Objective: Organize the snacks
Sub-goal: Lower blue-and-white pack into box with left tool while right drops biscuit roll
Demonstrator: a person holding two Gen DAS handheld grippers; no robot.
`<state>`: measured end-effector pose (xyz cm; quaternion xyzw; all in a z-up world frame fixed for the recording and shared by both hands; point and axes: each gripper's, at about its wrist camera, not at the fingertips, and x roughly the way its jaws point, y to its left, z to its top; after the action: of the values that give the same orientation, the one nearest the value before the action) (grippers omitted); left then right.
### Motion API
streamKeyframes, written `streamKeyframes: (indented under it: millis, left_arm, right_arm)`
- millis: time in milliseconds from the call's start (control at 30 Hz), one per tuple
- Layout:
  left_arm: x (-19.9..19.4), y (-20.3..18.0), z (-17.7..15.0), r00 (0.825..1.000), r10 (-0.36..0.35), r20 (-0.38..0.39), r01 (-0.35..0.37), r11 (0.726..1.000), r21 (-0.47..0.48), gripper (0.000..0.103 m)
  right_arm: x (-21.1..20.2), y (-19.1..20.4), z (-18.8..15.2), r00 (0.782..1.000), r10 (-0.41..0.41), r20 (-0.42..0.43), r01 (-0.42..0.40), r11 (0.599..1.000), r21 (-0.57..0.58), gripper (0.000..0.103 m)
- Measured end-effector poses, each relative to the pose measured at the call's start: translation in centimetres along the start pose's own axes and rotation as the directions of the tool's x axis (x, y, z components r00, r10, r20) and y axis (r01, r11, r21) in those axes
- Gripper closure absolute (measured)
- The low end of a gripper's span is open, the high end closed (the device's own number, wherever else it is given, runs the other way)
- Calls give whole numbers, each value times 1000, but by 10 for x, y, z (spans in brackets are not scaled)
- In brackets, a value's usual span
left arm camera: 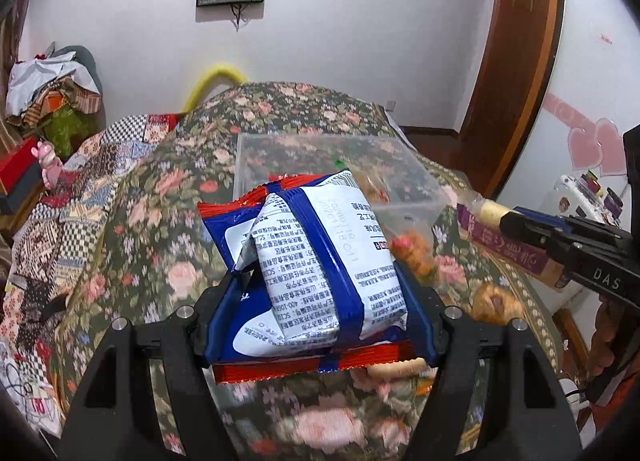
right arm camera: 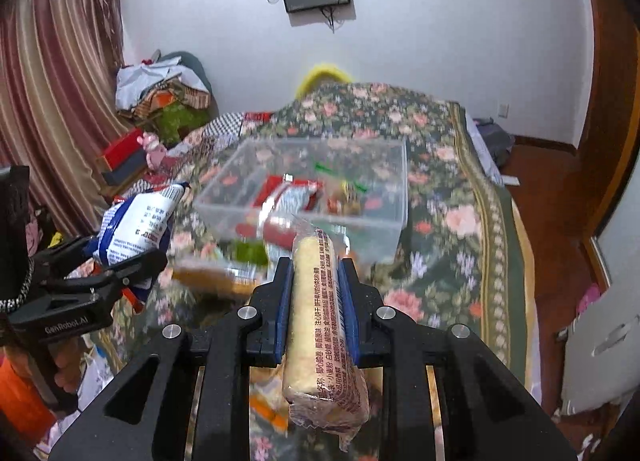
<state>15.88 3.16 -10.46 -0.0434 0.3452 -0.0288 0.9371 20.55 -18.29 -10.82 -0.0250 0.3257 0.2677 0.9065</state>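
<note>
Left gripper (left arm camera: pixel 316 285) clamps blue packet (left arm camera: pixel 316 257); right gripper (right arm camera: pixel 316 293) clamps roll (right arm camera: pixel 320 309). Clear bin (right arm camera: pixel 360 217) contents blurred; packet hides bin's near wall.

Each tool is black plastic with blue finger pads and silver screws. The left tool (left arm camera: pixel 316 293) reads "GenRobot.AI", the right tool (right arm camera: pixel 314 301) "DAS". Beside the left tool's lettering shows an orange sleeve (right arm camera: pixel 20 401).
</note>
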Motion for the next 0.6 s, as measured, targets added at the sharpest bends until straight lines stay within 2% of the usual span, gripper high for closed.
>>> streamKeyframes:
  millis: [233,600]
  left_arm:
    - [10,3,30,999,10,39,-11,1000,13,32]
    - [60,7,61,1000,16,23,-16,1000,24,32]
  right_arm:
    - [9,-5,30,999,-10,52,10,1000,10,82]
    - [48,-13,65,997,-35,71,33,999,32,82]
